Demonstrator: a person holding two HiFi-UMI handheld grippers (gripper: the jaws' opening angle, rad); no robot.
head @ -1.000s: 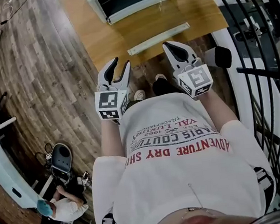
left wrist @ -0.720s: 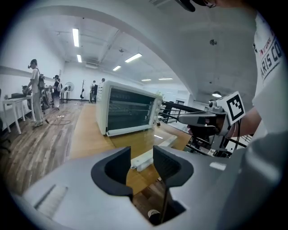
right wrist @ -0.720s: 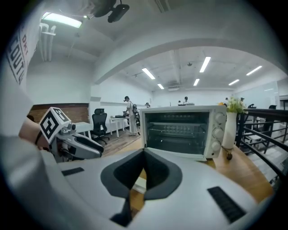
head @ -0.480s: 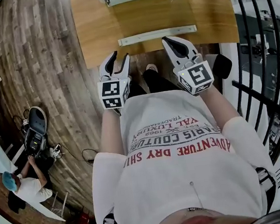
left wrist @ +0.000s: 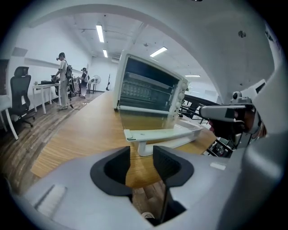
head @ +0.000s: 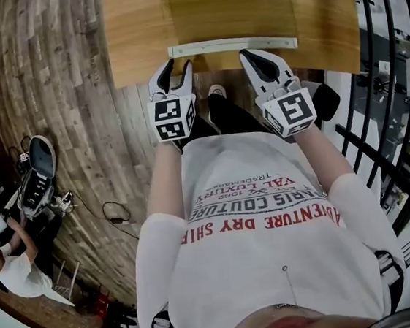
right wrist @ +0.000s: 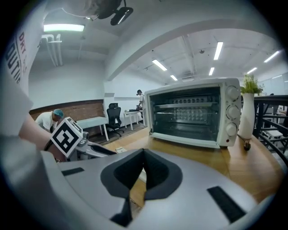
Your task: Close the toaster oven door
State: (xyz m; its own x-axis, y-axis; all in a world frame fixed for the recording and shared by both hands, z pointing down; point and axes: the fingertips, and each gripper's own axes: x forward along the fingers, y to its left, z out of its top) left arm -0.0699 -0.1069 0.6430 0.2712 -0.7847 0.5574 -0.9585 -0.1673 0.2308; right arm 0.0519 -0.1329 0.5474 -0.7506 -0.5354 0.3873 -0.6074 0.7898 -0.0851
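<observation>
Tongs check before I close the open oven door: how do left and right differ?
The left tongs stand open; the right tongs are shut, tips touching. Left is at the left end of the door, right toward its right side. Both are empty, pointing at the door.

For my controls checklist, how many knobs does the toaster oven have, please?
3, stacked at the right end of the toaster oven: top knob, middle knob, bottom knob. None looks hidden.
</observation>
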